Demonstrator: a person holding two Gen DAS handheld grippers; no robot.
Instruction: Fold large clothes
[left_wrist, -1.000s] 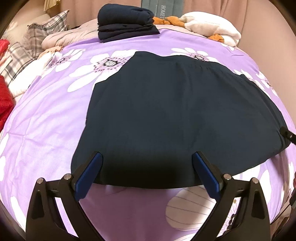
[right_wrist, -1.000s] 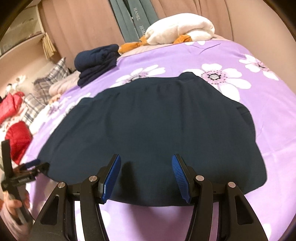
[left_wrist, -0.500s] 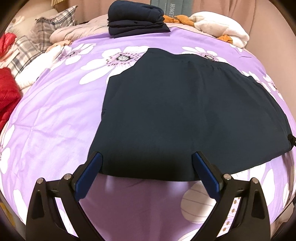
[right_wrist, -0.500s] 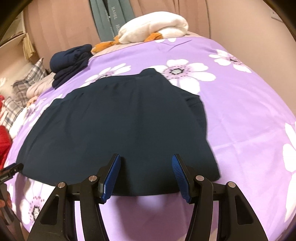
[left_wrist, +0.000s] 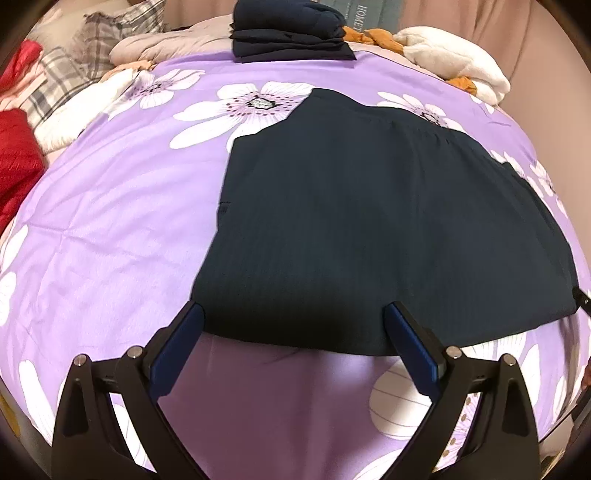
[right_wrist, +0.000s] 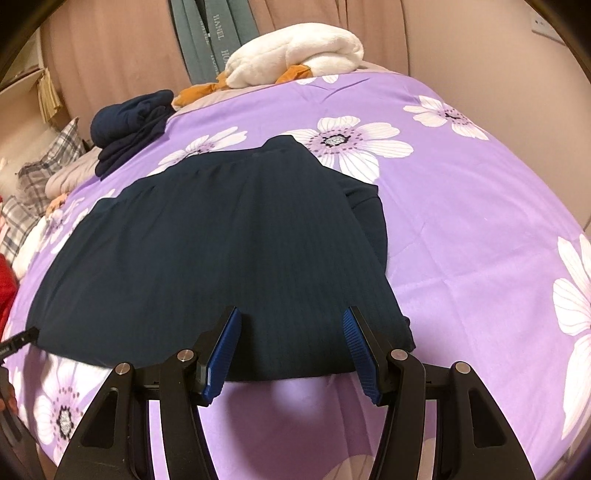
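A dark navy garment (left_wrist: 369, 221) lies spread flat on the purple flowered bedspread (left_wrist: 110, 240). My left gripper (left_wrist: 294, 317) hangs open just above the near hem, close to its left corner, with nothing pinched. In the right wrist view the same garment (right_wrist: 221, 251) has its right side folded inward at a flap (right_wrist: 369, 210). My right gripper (right_wrist: 292, 319) hovers half spread over the hem near the right corner, pads clear of the cloth. Each view catches the other gripper's tip at its edge: the right gripper's tip (left_wrist: 583, 300), the left gripper's tip (right_wrist: 18, 338).
A stack of folded dark clothes (left_wrist: 288, 33) sits at the far side of the bed, beside a white plush bundle (left_wrist: 454, 70) with orange cloth. Plaid pillows (left_wrist: 74, 74) and a red item (left_wrist: 14, 155) lie at the left. Curtains (right_wrist: 110, 55) hang behind.
My right gripper has slid rightward along the near hem toward the garment's right corner. The left gripper's view has shifted toward the left corner. Both grippers stayed open.
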